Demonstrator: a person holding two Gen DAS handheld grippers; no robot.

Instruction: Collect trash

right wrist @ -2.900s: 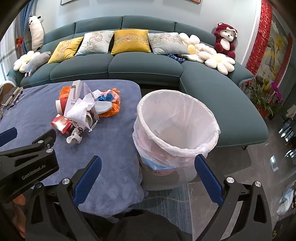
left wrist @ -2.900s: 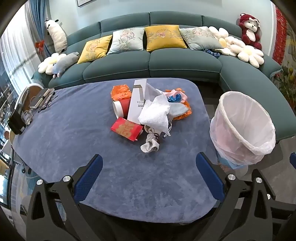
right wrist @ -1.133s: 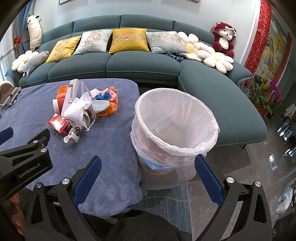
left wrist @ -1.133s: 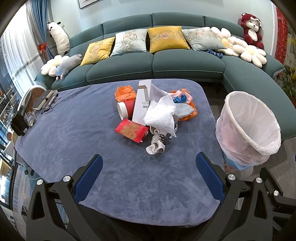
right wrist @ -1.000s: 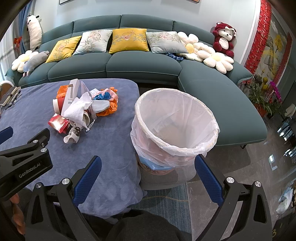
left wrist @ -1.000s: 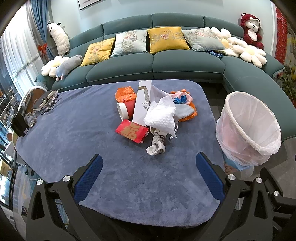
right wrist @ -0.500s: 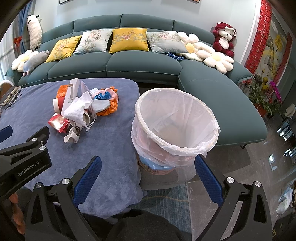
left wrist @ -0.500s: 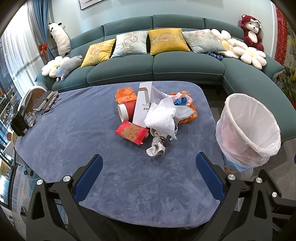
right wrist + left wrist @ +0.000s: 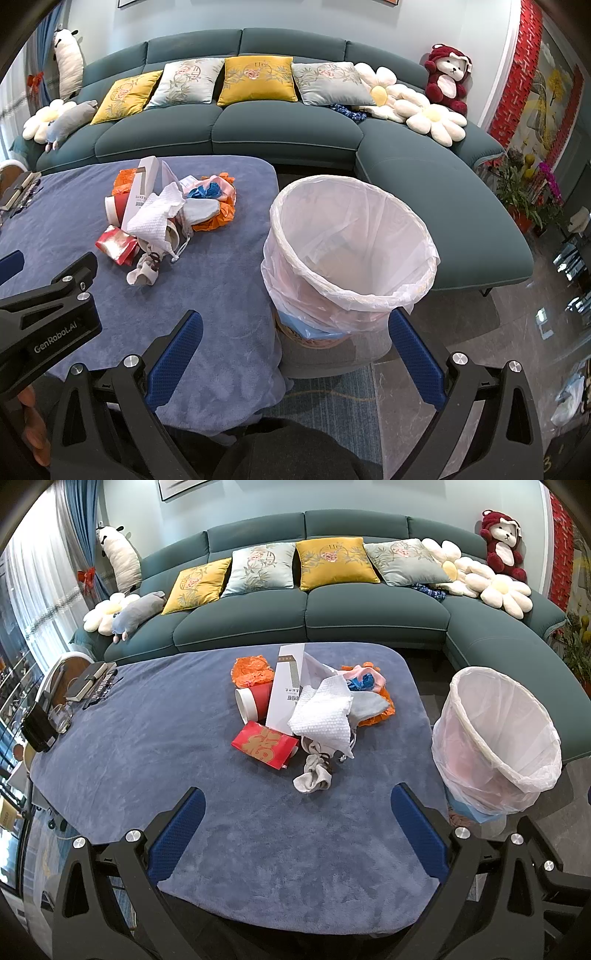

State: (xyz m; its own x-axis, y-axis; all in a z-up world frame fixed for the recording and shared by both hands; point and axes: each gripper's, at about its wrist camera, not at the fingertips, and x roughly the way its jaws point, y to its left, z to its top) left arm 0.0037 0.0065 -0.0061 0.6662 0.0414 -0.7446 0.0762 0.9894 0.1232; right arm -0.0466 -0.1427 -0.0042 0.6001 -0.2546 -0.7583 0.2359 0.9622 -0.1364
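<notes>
A pile of trash lies mid-table on the blue-grey cloth (image 9: 155, 738): a red packet (image 9: 264, 744), a red paper cup (image 9: 253, 703), a tall white carton (image 9: 286, 686), a white paper towel (image 9: 323, 716), orange wrappers (image 9: 251, 670) and a small crumpled grey wad (image 9: 314, 773). The pile also shows in the right wrist view (image 9: 166, 214). A white-lined bin (image 9: 351, 251) stands on the floor right of the table (image 9: 495, 738). My left gripper (image 9: 299, 827) is open and empty, short of the pile. My right gripper (image 9: 291, 354) is open and empty, before the bin.
A teal sofa (image 9: 332, 616) with cushions and plush toys curves behind the table and round the right. Books, glasses and a black device (image 9: 37, 723) sit at the table's left edge. The left gripper's body (image 9: 44, 314) is at the right view's left. Potted plants (image 9: 532, 192) stand far right.
The left wrist view has pulled back and risen slightly, so the pile sits a little farther off. The right gripper and bin have barely shifted. Both grippers stay open.
</notes>
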